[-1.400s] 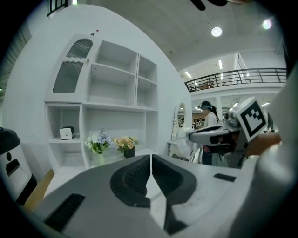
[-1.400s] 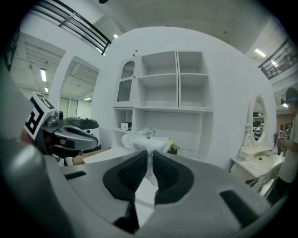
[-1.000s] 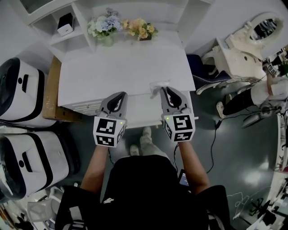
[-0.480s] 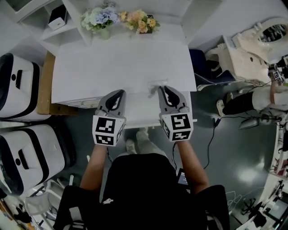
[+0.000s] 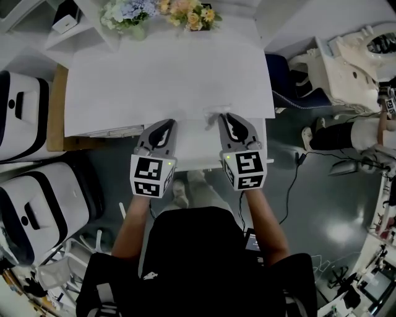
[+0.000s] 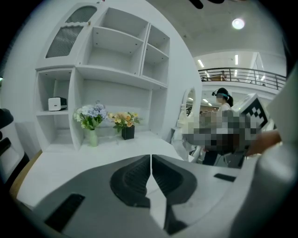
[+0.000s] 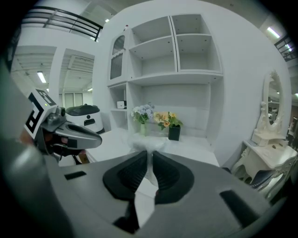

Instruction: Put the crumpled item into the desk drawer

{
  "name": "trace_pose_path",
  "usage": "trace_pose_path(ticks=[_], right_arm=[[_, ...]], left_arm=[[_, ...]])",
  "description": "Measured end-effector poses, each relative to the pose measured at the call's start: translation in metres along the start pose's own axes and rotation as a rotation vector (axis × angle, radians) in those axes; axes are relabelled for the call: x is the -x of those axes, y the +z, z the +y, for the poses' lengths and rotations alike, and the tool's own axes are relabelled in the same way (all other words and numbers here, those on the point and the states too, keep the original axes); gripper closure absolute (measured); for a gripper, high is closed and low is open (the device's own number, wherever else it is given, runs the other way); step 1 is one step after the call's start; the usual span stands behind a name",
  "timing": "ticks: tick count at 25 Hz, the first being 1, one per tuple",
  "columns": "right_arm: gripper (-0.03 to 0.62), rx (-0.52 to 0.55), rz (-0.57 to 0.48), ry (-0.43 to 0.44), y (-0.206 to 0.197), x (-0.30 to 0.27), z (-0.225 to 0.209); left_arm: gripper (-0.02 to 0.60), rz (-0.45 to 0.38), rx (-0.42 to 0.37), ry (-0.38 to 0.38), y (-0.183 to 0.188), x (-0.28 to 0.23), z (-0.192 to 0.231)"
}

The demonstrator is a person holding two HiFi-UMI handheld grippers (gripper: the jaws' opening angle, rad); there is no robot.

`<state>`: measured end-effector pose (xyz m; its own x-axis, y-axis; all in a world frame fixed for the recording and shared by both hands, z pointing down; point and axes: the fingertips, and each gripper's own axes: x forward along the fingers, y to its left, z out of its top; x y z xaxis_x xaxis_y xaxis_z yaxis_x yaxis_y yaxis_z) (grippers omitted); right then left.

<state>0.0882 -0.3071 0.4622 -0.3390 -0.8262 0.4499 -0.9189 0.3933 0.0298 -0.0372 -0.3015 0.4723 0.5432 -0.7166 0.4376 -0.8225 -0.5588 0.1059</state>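
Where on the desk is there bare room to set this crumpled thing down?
Nearly the whole desk top is bare, from the flower pots at its far edge to the near edge. Crowded only there: the left gripper and the right gripper, shut on the crumpled item, hang over the open drawer.

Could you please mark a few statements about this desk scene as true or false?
1. The right tongs are shut on the crumpled item. True.
2. The left tongs grip a flower vase. False: they are shut with nothing between them.
3. Flower bunches stand at the back of the desk. True.
4. The crumpled item is black. False: it is white.
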Motion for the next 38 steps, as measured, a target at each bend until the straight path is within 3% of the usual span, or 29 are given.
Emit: trace_pose_path(ticks=[28, 38], right_arm=[[0.559, 0.008, 0.331, 0.145, -0.135, -0.058, -0.005], [0.559, 0.060, 0.438, 0.207, -0.181, -0.076, 0.015]], left_arm=[[0.571, 0.118, 0.012, 0.019, -0.068, -0.053, 0.002], [0.571, 0.150, 0.028, 0.019, -0.090, -0.055, 0.006]])
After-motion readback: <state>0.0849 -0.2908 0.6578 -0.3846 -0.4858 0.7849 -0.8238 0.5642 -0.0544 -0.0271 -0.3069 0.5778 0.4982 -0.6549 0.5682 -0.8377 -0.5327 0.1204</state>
